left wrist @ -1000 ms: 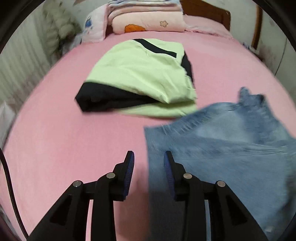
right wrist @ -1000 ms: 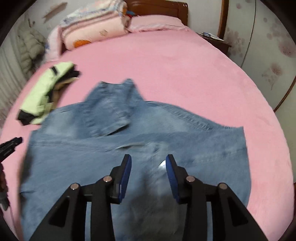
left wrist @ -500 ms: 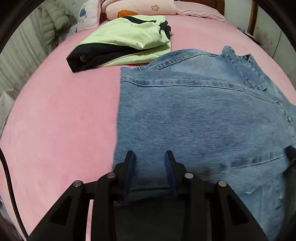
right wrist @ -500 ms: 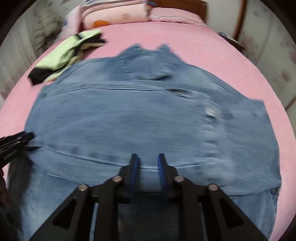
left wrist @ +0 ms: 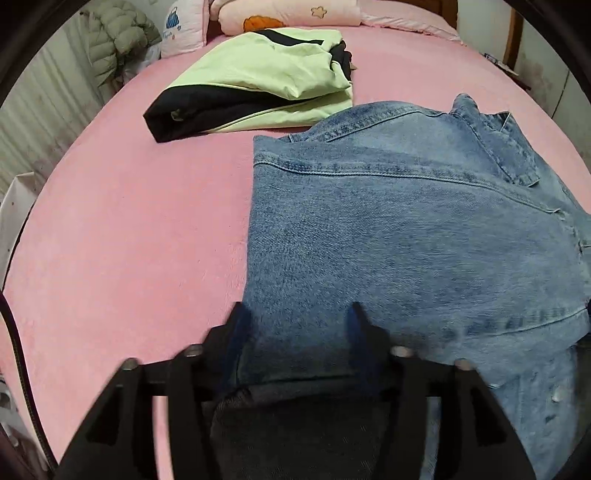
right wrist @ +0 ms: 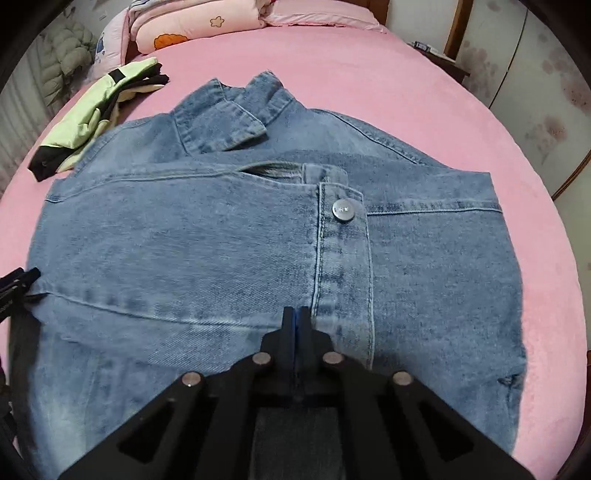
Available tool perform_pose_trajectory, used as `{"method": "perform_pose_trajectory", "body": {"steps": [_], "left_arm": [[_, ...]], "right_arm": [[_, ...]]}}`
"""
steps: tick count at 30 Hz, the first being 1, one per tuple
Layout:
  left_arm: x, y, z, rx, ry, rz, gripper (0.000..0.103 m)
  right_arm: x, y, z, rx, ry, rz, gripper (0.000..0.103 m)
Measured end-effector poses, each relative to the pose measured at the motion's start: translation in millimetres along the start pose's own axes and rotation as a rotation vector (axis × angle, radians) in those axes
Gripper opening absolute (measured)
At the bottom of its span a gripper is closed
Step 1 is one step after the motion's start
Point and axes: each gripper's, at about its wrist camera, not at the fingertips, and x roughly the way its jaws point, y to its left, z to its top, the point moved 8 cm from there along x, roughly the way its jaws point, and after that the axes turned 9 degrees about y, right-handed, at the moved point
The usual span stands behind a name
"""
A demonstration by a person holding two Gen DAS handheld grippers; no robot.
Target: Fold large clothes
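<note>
Denim jacket (right wrist: 207, 240) laid on bed (left wrist: 122, 236); left gripper (left wrist: 297, 325) just spreading, releasing hem; right gripper (right wrist: 295, 319) pressed together. Next: re-grip for folding.

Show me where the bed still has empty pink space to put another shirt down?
Bare pink sheet lies left of the denim jacket, below the folded green and black top. More bare sheet runs right of the jacket's collar toward the headboard. Crowded: the far left corner, where the top and the folded pink quilt sit close together.
</note>
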Motion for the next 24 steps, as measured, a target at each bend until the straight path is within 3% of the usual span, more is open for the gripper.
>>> {"method": "perform_pose_trajectory", "body": {"steps": [5,13,17,24], "left_arm": [[-65,-1,4,-0.031,-0.08,0.013,0.087],[-168,-8,-5,-0.093,-0.104,-0.048,0.088],[-210,-14,-17,-0.095,-0.112,-0.054,0.088],[-276,-23,-38,-0.089,-0.132,-0.119,0.088]], "right_arm": [[-61,2,0,-0.041,-0.058,0.04,0.007],[-163,-15,-5,-0.044,-0.12,0.117,0.02],[-212,-27,-4,-0.045,-0.174,0.133,0.022],[-272,-43,-13,-0.034,-0.254,0.152,0.032]]}}
